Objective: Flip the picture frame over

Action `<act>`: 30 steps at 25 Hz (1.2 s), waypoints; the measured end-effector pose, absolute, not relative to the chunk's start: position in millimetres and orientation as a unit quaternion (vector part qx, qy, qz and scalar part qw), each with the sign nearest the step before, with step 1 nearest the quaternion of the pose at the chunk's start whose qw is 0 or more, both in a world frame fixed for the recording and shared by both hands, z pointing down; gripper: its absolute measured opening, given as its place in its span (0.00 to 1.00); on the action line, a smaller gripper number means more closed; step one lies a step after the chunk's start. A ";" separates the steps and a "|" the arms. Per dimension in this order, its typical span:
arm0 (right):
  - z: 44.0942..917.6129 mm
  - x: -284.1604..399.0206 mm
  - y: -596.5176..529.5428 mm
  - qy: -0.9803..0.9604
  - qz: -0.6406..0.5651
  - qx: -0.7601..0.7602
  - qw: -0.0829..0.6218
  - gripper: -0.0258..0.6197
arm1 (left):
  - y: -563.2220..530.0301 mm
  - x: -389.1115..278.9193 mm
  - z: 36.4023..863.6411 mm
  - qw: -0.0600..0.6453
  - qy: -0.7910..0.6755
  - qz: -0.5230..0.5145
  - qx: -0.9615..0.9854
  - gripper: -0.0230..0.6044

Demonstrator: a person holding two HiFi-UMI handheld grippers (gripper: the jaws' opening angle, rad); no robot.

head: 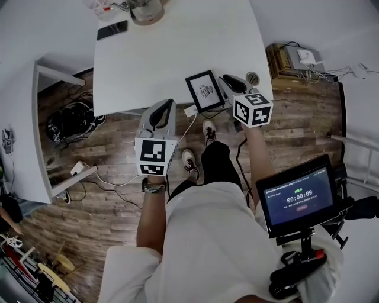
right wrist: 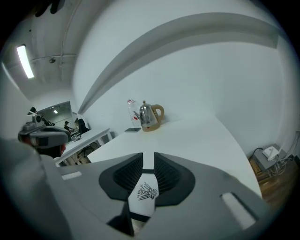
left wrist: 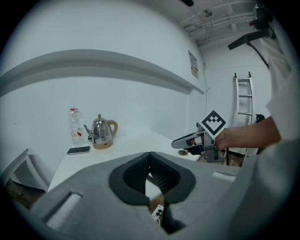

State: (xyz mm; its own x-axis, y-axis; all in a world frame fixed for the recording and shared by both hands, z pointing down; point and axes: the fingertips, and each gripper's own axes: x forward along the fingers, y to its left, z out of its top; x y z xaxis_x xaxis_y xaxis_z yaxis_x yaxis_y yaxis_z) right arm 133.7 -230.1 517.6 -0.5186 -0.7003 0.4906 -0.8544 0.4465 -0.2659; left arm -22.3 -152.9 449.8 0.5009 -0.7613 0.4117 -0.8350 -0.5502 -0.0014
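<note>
Picture frame (head: 205, 90) lies at the near edge of the white table (head: 177, 53), right of centre. Its printed side is up, with a small dark drawing on white inside a black border. A kettle (head: 145, 9) and a phone (head: 112, 29) sit at the far left end, well apart from it.

Right gripper (head: 228, 81) is just beside the frame's right edge in the head view. In its own view the jaws stand partly apart and the frame shows through the gap. It seems to sit lower than the pads rather than between them, though the angle is poor. No pad is seen pressing on it, so it is recorded as not gripped.

Left gripper (head: 164, 106) hangs at the near table edge, left of the frame and apart from it. Its jaw tips are together with nothing between them.

Progress, as a judgement: nothing marks the flip as done.
- The picture side faces up and the back is not visible.
- Neither tool has hold of the frame.

If the back is meant to end up on top, the whole turn is left:
- take an edge
- lift it off the table
- roll it over
- set it down flat
</note>
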 end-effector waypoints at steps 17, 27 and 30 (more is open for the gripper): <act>351.8 125.3 -184.1 -0.863 0.091 0.489 0.085 0.10 | -144.6 -28.1 345.2 -0.002 -0.477 0.128 0.869 0.04; 295.9 122.9 -184.6 -0.866 0.036 0.495 0.059 0.06 | -155.0 -27.9 321.1 -0.042 -0.467 0.124 0.875 0.04; 275.4 117.3 -183.0 -0.869 0.017 0.492 0.052 0.05 | -158.8 -35.1 308.3 -0.055 -0.469 0.116 0.874 0.04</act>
State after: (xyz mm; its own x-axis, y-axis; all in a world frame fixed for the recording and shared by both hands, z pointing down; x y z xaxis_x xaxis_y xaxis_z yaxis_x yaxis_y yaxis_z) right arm 117.3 -183.0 275.4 -0.5111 -0.8530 0.1061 -0.8564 0.5158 0.0213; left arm -35.1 -158.8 308.3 0.5339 -0.8318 0.1519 -0.8064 -0.5550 -0.2044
